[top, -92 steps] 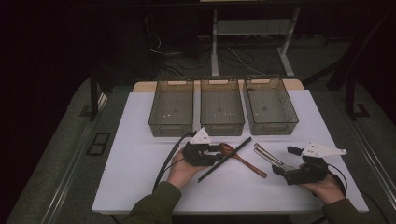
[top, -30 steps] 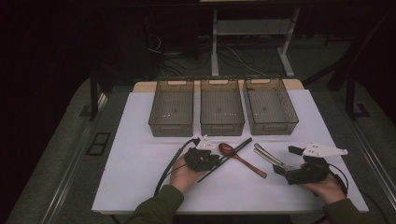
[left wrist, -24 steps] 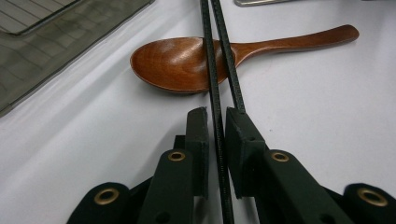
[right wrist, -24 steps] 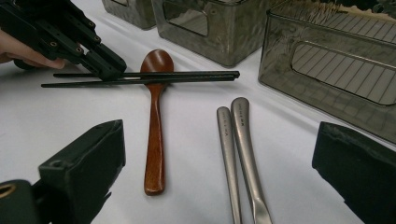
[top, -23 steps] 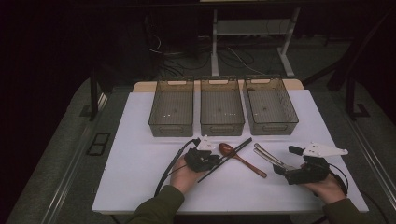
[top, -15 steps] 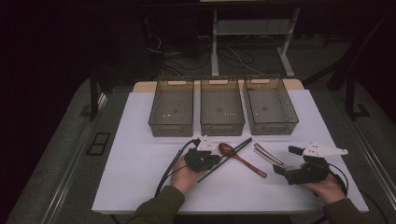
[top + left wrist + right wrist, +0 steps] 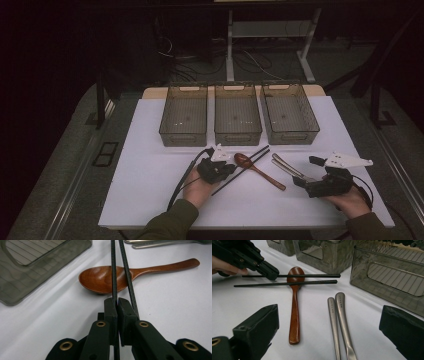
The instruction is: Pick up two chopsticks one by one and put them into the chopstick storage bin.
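Two black chopsticks [image 7: 250, 160] lie slantwise across the bowl of a brown wooden spoon [image 7: 262, 174] on the white table. My left gripper [image 7: 229, 170] is shut on one chopstick [image 7: 114, 270]; the other chopstick [image 7: 128, 275] lies loose beside the right jaw. The right gripper view shows the left gripper [image 7: 272, 275] pinching the farther chopstick [image 7: 312, 275], with the nearer chopstick [image 7: 287, 284] free. My right gripper [image 7: 306, 171] stands open, its jaws either side of two metal utensil handles [image 7: 339, 315] without touching them.
Three smoky clear bins [image 7: 184, 115] [image 7: 237, 112] [image 7: 290, 112] stand in a row behind the utensils, with nothing visible in them. The table's front edge [image 7: 240, 220] runs just ahead of both forearms. Dark floor, cables and table legs lie beyond.
Since the oldest frame the left gripper has shifted slightly toward the near edge along the chopsticks. Over the last second neither hand has visibly moved.
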`<state>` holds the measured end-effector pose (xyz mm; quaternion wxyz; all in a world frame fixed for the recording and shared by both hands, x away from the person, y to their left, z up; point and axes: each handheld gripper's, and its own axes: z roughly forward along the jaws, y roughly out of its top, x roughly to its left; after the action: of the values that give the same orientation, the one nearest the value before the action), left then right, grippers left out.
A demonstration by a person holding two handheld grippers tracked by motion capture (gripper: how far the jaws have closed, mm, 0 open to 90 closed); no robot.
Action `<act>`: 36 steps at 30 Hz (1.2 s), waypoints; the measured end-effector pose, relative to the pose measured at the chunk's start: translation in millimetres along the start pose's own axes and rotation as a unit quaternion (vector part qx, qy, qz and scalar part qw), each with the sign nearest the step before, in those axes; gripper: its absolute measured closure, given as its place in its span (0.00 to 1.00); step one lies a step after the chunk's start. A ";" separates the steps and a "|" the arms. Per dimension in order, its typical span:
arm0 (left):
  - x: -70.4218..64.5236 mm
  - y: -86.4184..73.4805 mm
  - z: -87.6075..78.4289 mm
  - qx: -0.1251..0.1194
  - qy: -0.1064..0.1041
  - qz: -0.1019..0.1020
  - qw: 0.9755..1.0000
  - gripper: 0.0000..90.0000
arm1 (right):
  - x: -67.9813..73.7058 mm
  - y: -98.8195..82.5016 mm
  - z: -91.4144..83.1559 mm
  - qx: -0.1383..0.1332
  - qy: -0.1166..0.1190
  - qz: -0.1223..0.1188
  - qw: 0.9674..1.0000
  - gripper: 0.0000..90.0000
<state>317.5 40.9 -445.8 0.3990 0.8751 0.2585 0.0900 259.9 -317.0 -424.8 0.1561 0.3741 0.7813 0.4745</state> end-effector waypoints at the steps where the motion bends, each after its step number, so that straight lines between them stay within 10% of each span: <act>1: -0.4 0.7 -1.2 -0.003 0.000 -0.001 1.000 0.95 | -0.1 0.1 -0.1 0.000 0.000 0.000 1.000 0.02; 19: 1.3 8.4 -36.5 -0.021 -0.071 0.010 0.997 0.95 | -0.8 0.0 -1.2 -0.002 -0.001 0.000 1.000 0.02; 36: 11.1 17.9 -71.6 -0.041 -0.079 -0.003 0.996 0.95 | -1.2 -0.3 -1.4 -0.003 -0.002 0.001 1.000 0.02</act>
<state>307.7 83.6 -385.3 0.4540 0.8618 0.2244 0.0298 259.7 -318.9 -424.5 0.1580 0.3756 0.7792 0.4761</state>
